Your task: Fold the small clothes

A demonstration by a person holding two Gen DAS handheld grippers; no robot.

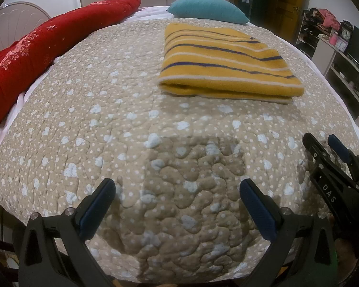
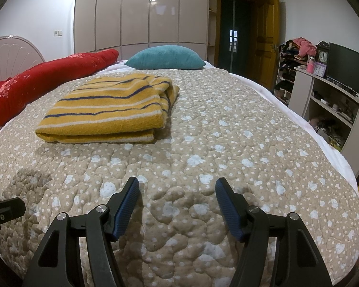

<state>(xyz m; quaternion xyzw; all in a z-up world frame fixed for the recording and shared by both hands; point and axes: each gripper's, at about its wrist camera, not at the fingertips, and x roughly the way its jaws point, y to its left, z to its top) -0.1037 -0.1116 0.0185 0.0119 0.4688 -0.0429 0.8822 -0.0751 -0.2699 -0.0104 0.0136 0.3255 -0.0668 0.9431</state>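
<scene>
A yellow garment with dark blue and white stripes (image 1: 227,59) lies folded into a flat rectangle on the beige quilted bedspread (image 1: 122,110), toward the far side of the bed. It also shows in the right wrist view (image 2: 107,110), left of centre. My left gripper (image 1: 177,189) is open and empty, hovering over the near part of the quilt. My right gripper (image 2: 177,186) is open and empty, also over the near quilt, well short of the garment. In the left wrist view the right gripper (image 1: 323,146) appears at the right edge.
A long red bolster (image 1: 36,55) lies along the bed's left side. A teal pillow (image 2: 166,57) sits at the far end behind the garment. A shelf unit with a clock and a TV (image 2: 347,64) stands to the right of the bed.
</scene>
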